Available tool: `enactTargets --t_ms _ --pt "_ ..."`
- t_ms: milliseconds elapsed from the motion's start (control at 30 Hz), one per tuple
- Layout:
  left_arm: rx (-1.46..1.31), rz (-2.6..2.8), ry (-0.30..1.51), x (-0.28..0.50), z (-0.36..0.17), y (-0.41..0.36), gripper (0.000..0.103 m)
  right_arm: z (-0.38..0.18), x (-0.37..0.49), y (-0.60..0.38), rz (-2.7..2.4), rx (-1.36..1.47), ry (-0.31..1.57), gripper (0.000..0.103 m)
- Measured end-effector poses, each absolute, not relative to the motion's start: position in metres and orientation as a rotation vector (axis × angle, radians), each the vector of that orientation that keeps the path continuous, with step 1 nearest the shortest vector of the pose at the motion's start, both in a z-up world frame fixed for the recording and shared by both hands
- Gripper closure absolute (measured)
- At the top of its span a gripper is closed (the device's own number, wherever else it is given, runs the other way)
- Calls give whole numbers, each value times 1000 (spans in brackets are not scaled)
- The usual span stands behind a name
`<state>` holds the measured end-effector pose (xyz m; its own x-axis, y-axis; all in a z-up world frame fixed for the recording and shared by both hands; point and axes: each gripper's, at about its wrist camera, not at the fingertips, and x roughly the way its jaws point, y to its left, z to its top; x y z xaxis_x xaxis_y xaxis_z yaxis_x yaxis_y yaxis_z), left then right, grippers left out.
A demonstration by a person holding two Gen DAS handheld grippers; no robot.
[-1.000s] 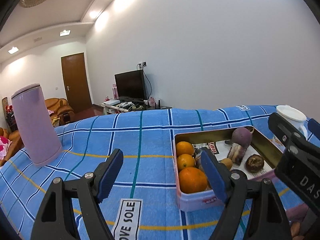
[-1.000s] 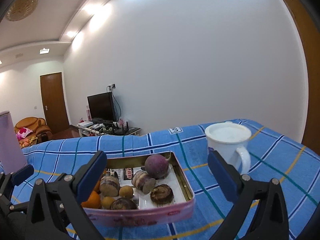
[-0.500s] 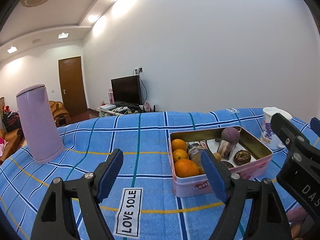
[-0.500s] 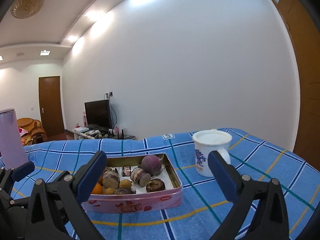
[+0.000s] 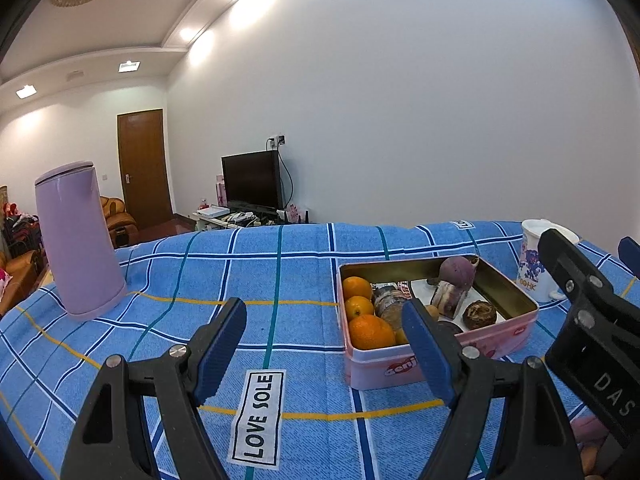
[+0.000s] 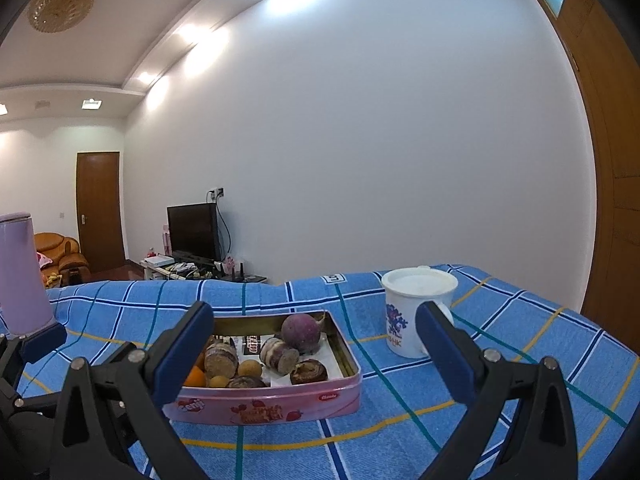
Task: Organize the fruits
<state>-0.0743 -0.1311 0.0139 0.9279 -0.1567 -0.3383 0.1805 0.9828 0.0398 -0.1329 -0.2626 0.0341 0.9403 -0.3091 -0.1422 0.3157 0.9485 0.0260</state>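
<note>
1. The left gripper (image 5: pixel 324 344) hangs over the blue checked tablecloth (image 5: pixel 280 280) with its blue-padded jaws spread wide and nothing between them; a "LOVE SOLE" label (image 5: pixel 258 416) on the cloth lies just below the gap.
2. The right gripper (image 6: pixel 314 346) is likewise wide apart and holds nothing; its left pad stands in front of the near left corner of the tin.
3. Just beyond both grippers sits the pink tin (image 6: pixel 272 404), a shallow rectangular box with a gold inner wall, resting flat on the cloth.
4. In the tin's left end three oranges (image 5: pixel 370 332) lie in a row, touching one another.
5. The rest of the tin holds brown, rough-skinned round fruits (image 6: pixel 308 372), two small yellowish ones (image 6: pixel 250 369), and a cut piece with a purple-streaked face (image 5: pixel 448 300).
6. At the tin's far right corner rests a round purple fruit (image 6: pixel 301 332) against the wall.
7. Right of the tin, near but apart, stands a white lidded mug (image 6: pixel 412 312) with a blue print.
8. Far left on the cloth stands a tall lilac kettle (image 5: pixel 78 240), well apart from the tin.
9. Behind the table are a black television (image 5: pixel 252 180) and a brown door (image 5: pixel 142 168).
</note>
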Motion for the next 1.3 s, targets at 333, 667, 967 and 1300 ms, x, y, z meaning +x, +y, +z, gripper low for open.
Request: enactTargets --t_ms 333,667,967,1300 --pt "69 -171 342 -74 14 -131 22 36 -132 -262 -320 47 136 0" --pt "67 -165 347 -73 15 -130 22 36 -132 -261 -320 47 142 0" --pt "66 -165 348 -74 15 -129 22 35 -130 -262 -318 47 145 0" --pt "68 -163 355 -72 13 -128 22 35 -130 -262 -318 46 145 0"
